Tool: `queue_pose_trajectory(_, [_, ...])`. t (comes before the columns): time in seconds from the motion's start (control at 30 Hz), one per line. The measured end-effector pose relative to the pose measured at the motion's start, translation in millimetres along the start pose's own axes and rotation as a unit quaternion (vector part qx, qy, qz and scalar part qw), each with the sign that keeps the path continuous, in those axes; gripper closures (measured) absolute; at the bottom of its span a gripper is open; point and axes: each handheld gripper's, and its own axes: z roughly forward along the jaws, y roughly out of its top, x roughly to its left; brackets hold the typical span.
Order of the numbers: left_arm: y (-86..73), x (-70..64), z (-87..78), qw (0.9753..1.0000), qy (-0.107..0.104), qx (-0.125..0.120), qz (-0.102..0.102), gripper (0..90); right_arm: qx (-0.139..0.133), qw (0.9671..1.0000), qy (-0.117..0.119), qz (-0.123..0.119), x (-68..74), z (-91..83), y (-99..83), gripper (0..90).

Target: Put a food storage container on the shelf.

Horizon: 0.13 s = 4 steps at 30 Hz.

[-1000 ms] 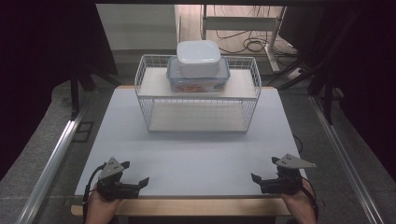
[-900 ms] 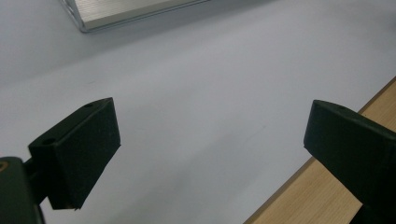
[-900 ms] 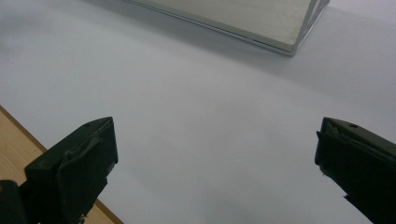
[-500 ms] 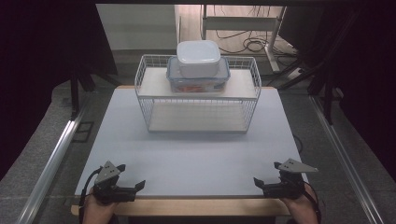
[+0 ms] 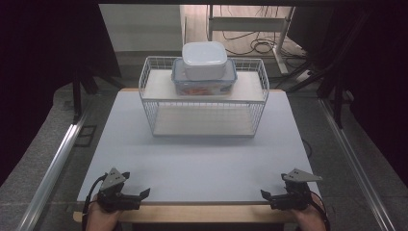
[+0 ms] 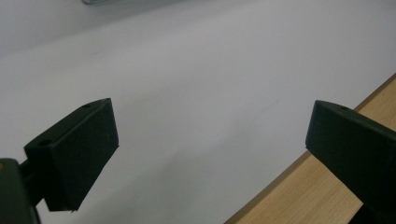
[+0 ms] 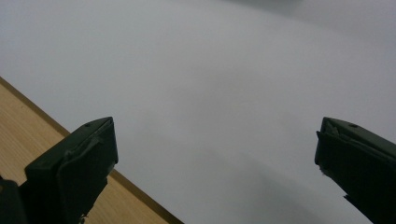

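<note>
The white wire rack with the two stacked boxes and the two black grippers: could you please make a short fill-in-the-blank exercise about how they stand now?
1. The white rounded plastic box sits on top of the clear box with the ____ rim.
2. Both boxes rest on the ____ shelf of the white wire rack.
3. The left gripper and the right gripper both have their jaws ____.
4. Both grippers lie at the ____ edge of the white table top.

Missing words: blue; upper; open; near

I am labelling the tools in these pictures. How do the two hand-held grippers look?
Both the left gripper and the right gripper are black, with two blocky jaws bearing small round holes. Each carries a grey three-cornered plate on top and trails a black cable.
</note>
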Motion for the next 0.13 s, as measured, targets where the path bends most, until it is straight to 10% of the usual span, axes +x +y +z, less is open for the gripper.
queue_pose_trajectory(0.13, [0.5, -0.1, 0.7, 1.0000, 0.000, 0.002, 0.001, 2.4, 0.004, 1.0000, 0.000, -0.004, 0.6, 1.2, -0.1, 0.0])
